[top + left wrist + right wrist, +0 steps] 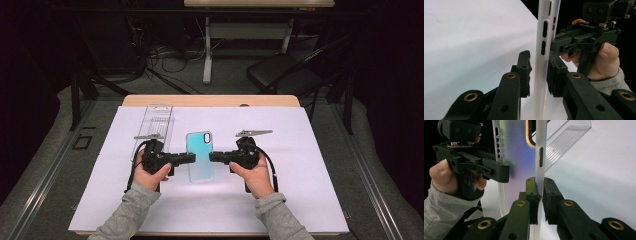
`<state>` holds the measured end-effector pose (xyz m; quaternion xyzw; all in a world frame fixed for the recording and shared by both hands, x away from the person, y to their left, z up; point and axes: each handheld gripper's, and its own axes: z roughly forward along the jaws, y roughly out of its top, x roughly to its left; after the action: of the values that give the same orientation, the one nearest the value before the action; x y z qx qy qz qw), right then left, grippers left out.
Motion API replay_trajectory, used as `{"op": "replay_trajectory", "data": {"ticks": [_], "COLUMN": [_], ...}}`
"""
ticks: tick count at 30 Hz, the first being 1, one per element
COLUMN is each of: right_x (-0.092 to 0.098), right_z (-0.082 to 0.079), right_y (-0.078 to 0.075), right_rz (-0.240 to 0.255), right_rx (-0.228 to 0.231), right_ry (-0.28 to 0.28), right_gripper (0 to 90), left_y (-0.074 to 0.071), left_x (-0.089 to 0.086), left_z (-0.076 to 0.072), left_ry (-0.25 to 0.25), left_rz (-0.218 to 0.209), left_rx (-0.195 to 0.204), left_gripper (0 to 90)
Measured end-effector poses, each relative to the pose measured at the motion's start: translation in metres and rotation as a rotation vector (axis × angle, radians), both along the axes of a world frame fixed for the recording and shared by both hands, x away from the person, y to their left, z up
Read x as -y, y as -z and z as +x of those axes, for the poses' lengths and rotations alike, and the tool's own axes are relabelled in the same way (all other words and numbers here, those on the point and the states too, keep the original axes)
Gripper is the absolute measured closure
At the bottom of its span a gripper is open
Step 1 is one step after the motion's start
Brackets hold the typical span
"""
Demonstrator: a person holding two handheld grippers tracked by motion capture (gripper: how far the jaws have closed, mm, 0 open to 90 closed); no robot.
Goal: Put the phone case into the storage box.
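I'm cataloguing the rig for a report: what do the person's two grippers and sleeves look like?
Both the left gripper and the right gripper are matte black, with brass-ringed pivot holes on the jaw arms, a grey three-cornered plate on top and a trailing black cable. The sleeves are light grey knit.

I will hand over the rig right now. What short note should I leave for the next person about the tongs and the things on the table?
Left tongs: open around the left long edge of the phone case, with a gap at one pad.
Right tongs: shut on the right long edge.
Things: the case is mid-table over the white sheet; the clear plastic tray lies behind the left hand.
Done: case taken at both edges.
Left: probably bringing case and tray together; the tray is untouched.
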<state>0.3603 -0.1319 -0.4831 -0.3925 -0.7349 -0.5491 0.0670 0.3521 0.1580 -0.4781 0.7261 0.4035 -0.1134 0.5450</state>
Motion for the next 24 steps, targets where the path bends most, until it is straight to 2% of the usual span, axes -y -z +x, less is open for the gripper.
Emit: {"op": "replay_trajectory", "data": {"ticks": [11,22,24], "right_x": [0.005,0.012,0.013], "right_z": [0.001,0.003,0.003], "right_y": [-0.001,-0.002,-0.002], "right_rz": [-0.018,-0.045,-0.049], "right_rx": [0.011,0.024,0.029], "right_ry": [0.026,0.063,0.071], "right_gripper": [83.8,83.8,83.8], "left_y": [0.001,-0.001,-0.001], "left_x": [-0.001,-0.003,-0.003], "left_z": [0.001,0.002,0.002], "left_ry": [-0.019,-0.043,-0.055], "left_rz": [-0.002,0.033,0.058], "left_rx": [0.013,0.058,0.072], "left_gripper": [65.6,61.1,60.6]}}
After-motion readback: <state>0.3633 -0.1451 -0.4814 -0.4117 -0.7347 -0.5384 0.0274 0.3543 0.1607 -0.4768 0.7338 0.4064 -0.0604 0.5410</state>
